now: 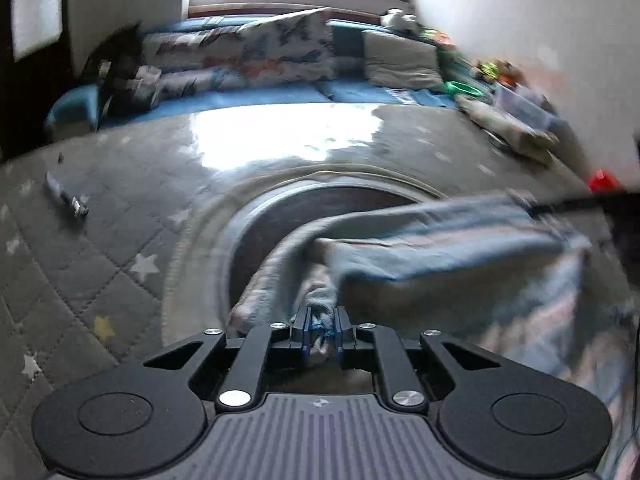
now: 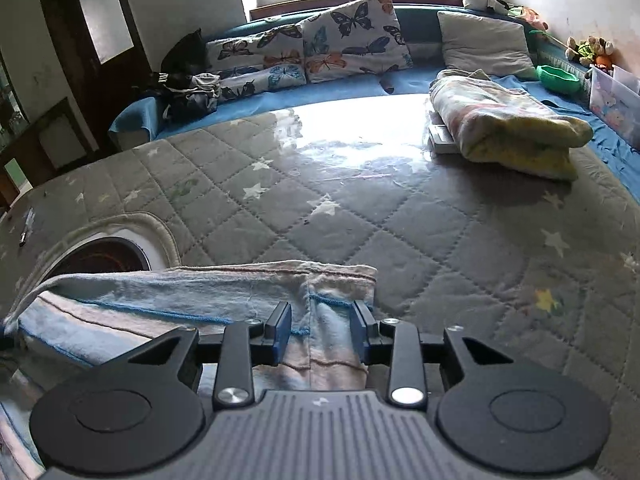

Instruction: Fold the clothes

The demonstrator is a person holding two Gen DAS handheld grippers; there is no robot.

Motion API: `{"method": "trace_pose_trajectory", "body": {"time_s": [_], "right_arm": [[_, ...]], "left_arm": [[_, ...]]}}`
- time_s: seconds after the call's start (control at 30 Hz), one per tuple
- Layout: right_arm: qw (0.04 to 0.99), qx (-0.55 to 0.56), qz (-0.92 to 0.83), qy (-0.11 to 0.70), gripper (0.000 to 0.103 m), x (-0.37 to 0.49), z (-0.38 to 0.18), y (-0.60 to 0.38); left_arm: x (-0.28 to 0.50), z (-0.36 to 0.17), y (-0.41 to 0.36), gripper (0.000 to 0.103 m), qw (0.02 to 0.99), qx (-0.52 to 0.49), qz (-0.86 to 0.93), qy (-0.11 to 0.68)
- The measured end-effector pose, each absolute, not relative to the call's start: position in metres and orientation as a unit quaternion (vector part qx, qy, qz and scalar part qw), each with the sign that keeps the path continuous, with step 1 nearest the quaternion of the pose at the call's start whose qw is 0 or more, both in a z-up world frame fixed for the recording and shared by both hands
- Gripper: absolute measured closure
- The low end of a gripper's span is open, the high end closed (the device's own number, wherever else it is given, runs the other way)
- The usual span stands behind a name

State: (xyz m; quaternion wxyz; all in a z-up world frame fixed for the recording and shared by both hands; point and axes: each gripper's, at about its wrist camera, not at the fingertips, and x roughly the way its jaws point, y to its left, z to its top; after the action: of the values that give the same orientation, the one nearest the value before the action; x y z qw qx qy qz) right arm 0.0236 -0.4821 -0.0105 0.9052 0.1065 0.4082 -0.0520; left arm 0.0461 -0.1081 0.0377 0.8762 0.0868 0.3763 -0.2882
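A pale blue garment with pink and white stripes (image 1: 440, 240) lies partly folded on the grey star-quilted mat (image 1: 100, 248). My left gripper (image 1: 322, 320) is shut on a bunched edge of it, and cloth fills the narrow gap between the fingers. In the right wrist view the same garment (image 2: 200, 292) stretches to the left with a blue stitched seam. My right gripper (image 2: 322, 316) stands open over its right end, with the fabric lying between and below the fingers, untouched by the pads. The left wrist view is blurred.
A round hemmed opening in the mat shows a dark disc (image 2: 108, 256) just beyond the garment. A folded blanket (image 2: 508, 120) lies at the far right. Butterfly pillows (image 2: 352, 36), a green bowl (image 2: 558, 78) and a plastic box (image 2: 612, 96) line the back. A small pen-like object (image 1: 66, 196) lies on the left.
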Motion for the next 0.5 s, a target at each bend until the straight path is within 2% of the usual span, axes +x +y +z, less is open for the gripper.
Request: {"method": "trace_pose_trajectory", "body": {"time_s": [0.07,0.1,0.17,0.3,0.37,0.43,0.5], "right_arm": [[0.906,0.099,-0.051,0.409,0.068,0.025,-0.011,-0.48],[0.906,0.096,-0.051,0.409,0.066,0.025,-0.011,-0.479],[0.906,0.092,-0.051,0.409,0.065,0.026,-0.011,-0.477],[0.907,0.09,-0.049,0.408,0.062,0.026,-0.011,-0.476],[0.907,0.091,-0.047,0.408,0.062,0.026,-0.011,-0.478],[0.908,0.092,-0.046,0.407,0.062,0.026,-0.012,-0.479],[0.908,0.092,-0.046,0.407,0.062,0.026,-0.012,-0.479]], "left_arm": [[0.018,0.035,-0.12,0.088,0.862,0.123,-0.335,0.36],[0.009,0.032,-0.124,0.085,0.851,0.133,-0.354,0.364],[-0.001,0.026,-0.128,0.084,0.838,0.14,-0.37,0.375],[0.002,0.034,-0.113,0.084,0.852,0.091,-0.351,0.379],[0.003,0.045,-0.102,0.079,0.871,0.067,-0.327,0.36],[0.007,0.053,-0.089,0.059,0.895,0.046,-0.284,0.342],[0.019,0.056,-0.076,0.058,0.909,0.026,-0.239,0.34]]}}
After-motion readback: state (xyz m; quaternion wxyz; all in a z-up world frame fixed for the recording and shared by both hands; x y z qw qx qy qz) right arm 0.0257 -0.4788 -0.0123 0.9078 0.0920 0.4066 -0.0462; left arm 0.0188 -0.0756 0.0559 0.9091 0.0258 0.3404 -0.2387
